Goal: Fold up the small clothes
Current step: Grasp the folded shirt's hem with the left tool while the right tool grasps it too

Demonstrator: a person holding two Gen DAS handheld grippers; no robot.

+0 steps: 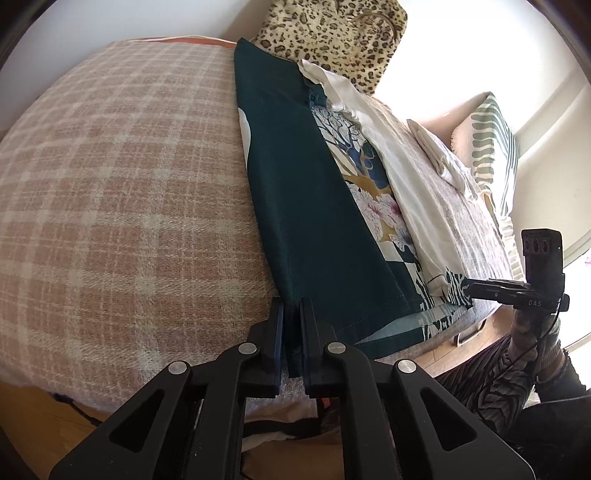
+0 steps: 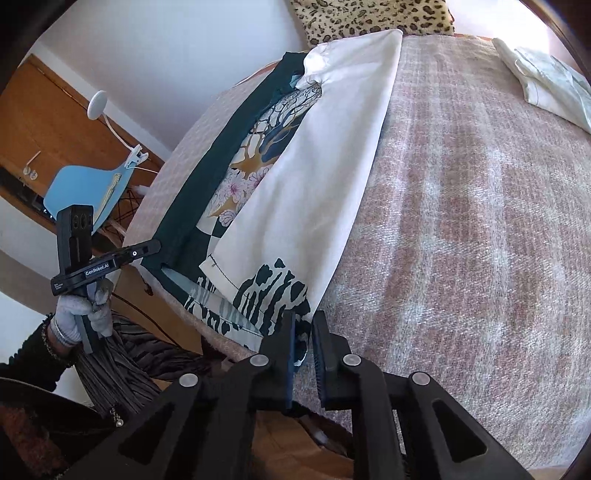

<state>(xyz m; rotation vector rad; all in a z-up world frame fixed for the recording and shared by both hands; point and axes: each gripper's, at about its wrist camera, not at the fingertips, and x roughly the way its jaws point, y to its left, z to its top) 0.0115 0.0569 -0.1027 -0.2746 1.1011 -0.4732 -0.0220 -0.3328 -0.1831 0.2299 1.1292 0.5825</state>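
The left gripper (image 1: 293, 317) is sitting nearest the left wrist lens, its fingers pressed on the near corner of the dark green flap of the garment (image 1: 314, 206) at the front edge of the bed. The right gripper (image 2: 303, 328) is doing the same on the other side — its fingers are pinching the near hem where the white flap meets the black-and-white print.

The garment is lying long and narrow on the checked blanket (image 1: 122, 192), running from the front edge back toward the leopard pillow (image 1: 332, 33). Both long sides are folded in: the green flap on the left, the white flap on the right, and between them a strip of floral print is showing.

From the right wrist view the left gripper (image 2: 147, 248) is visible at the corner, held by a gloved hand (image 2: 79, 314). A folded white cloth (image 2: 546, 81) is lying on the blanket well apart, to the right. A blue chair (image 2: 86, 192) is standing off the bed — beyond the left edge.
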